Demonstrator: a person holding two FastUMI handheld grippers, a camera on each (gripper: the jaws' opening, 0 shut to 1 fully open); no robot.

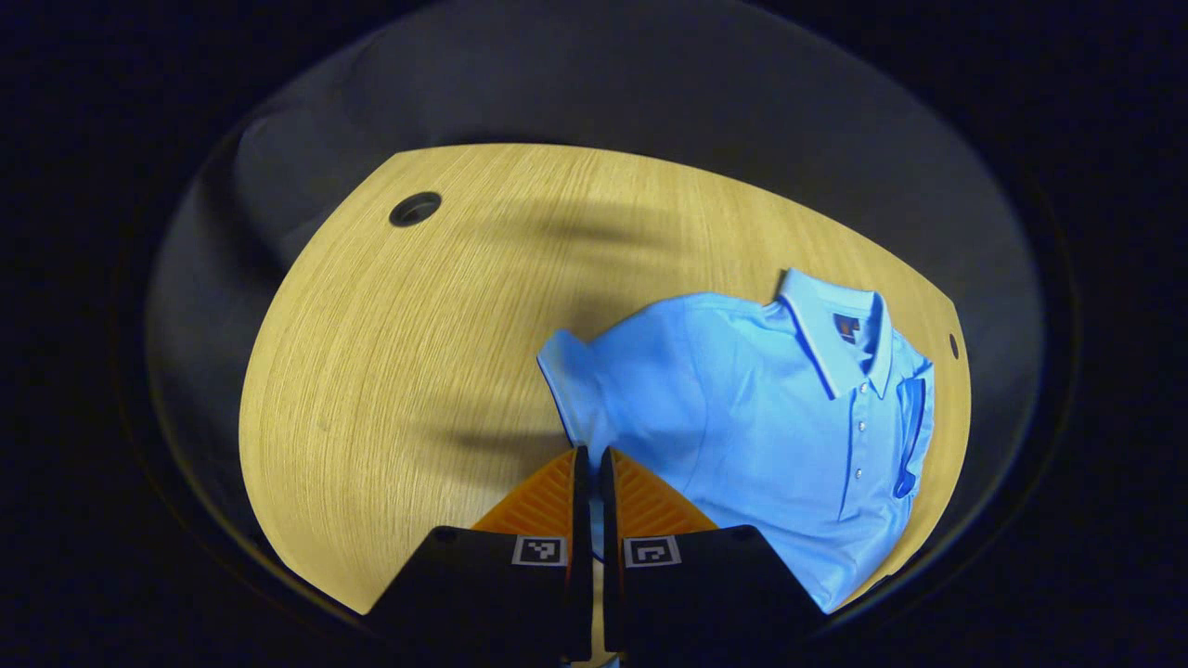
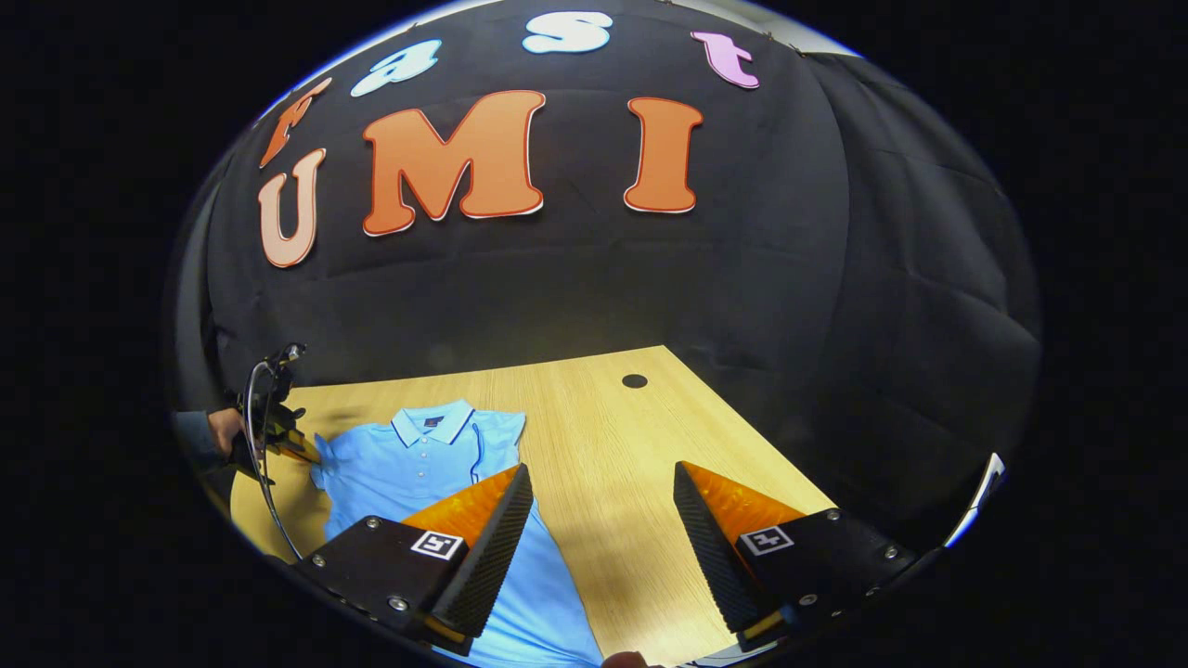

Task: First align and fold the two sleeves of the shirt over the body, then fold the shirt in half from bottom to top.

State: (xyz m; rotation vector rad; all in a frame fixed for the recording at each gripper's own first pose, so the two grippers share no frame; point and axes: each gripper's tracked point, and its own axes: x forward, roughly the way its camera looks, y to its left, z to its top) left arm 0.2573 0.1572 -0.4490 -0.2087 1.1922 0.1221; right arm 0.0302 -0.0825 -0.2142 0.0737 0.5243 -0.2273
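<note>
On the table (image 1: 390,371), the shirt (image 1: 742,417) sleeve is pinched by the left gripper (image 1: 590,455) for folding inward; the right gripper (image 2: 601,482) is held wide, clear.

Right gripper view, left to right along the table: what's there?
Person's hand → left gripper at the shirt's edge → blue polo shirt → bare wooden table → round table hole.

Matt knit-cloth shirt (image 1: 742,417), prob. laminate wood-grain table (image 1: 390,371), smooth.
</note>
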